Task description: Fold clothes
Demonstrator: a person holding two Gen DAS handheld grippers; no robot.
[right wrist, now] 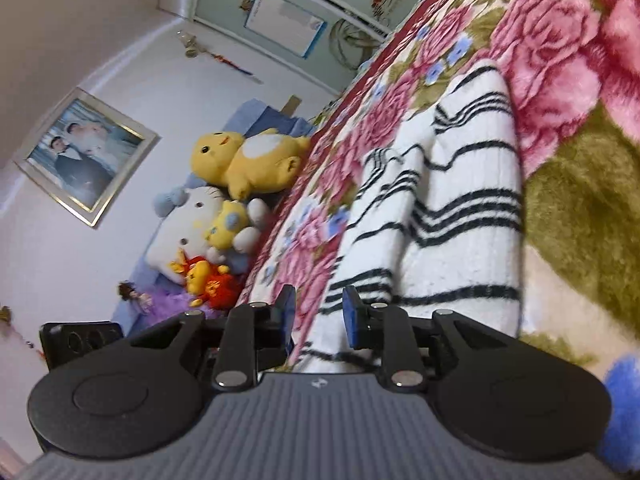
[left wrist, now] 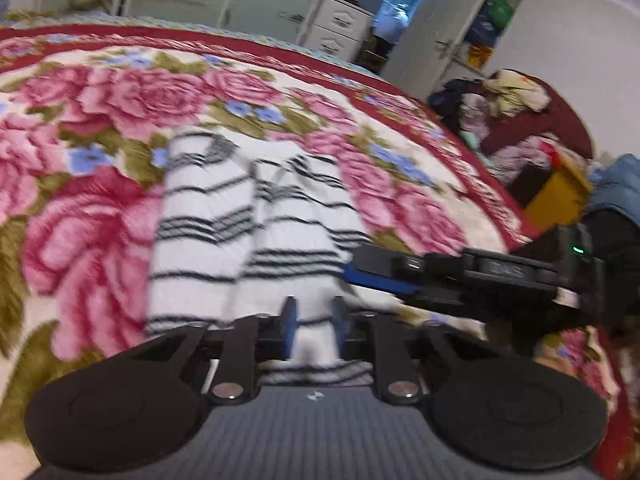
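**Garment edge between both grippers on the bed**

Risk sits nearest the cameras: the white, black-striped garment [left wrist: 248, 232] is soft knit, and if either gripper takes only the top layer, the lower one may stay on the floral blanket [left wrist: 100, 128] and the fold would come out skewed. Both views are blurred with motion, so a snatched or uneven lift of the two sides is a further worry.

The left gripper [left wrist: 314, 330] has its blue pads a narrow gap apart, with the garment's near edge showing between them; whether the pads press the cloth I cannot tell. The right gripper [right wrist: 318, 318] is likewise narrowly parted, straddling striped cloth and blanket at the garment's near left edge; contact there is equally unclear. In the left view it reaches in from the right, low over the cloth.

Beyond the fingers the garment [right wrist: 452, 200] lies long and narrow, running away toward the far side in two parallel lengths side by side, flat on the blanket. Farther off, plush toys [right wrist: 224, 200] crowd the bed's far left end.
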